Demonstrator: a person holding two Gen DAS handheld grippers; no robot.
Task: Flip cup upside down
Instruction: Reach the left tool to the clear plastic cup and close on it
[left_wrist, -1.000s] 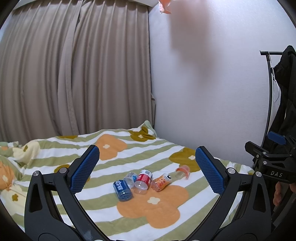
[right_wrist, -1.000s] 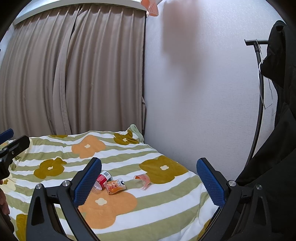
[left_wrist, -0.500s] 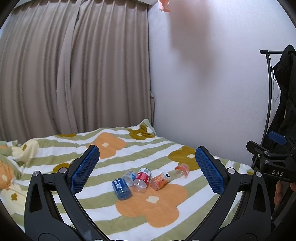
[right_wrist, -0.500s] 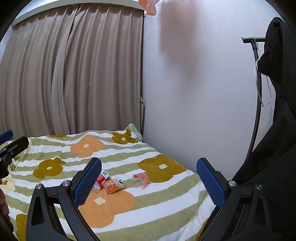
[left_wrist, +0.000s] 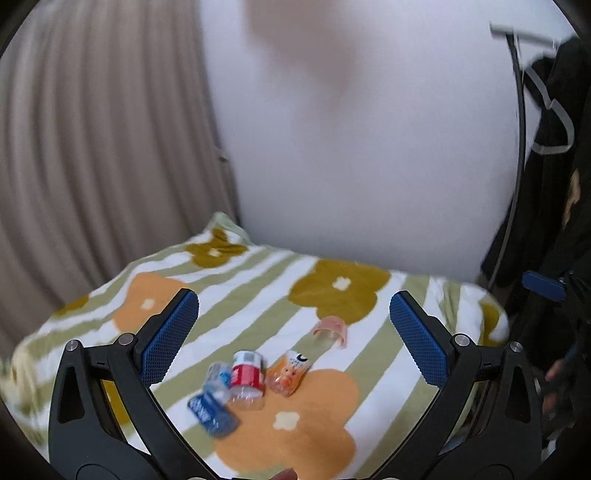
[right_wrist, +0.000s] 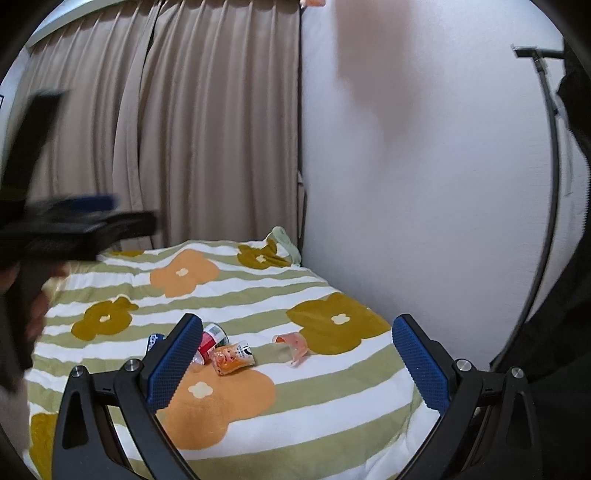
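A clear cup with a pink rim (left_wrist: 330, 333) lies on its side on the striped flower blanket; it also shows in the right wrist view (right_wrist: 291, 345). My left gripper (left_wrist: 293, 338) is open and empty, held above the bed, with the cup between its fingers in the picture but farther away. My right gripper (right_wrist: 295, 363) is open and empty, also above the bed and short of the cup. The left gripper's body (right_wrist: 74, 229) shows blurred at the left of the right wrist view.
Three small bottles lie left of the cup: orange (left_wrist: 290, 373), red (left_wrist: 246, 374) and blue (left_wrist: 214, 406). The blanket (right_wrist: 236, 424) covers the bed. A wall (right_wrist: 406, 166) is to the right, curtains (right_wrist: 166, 129) behind, a coat rack with dark clothes (left_wrist: 554, 147) at the far right.
My left gripper has swung to the right and tipped downward, and its view is blurred by the motion. It now reaches into the right wrist view. The cup and bottles have not moved.
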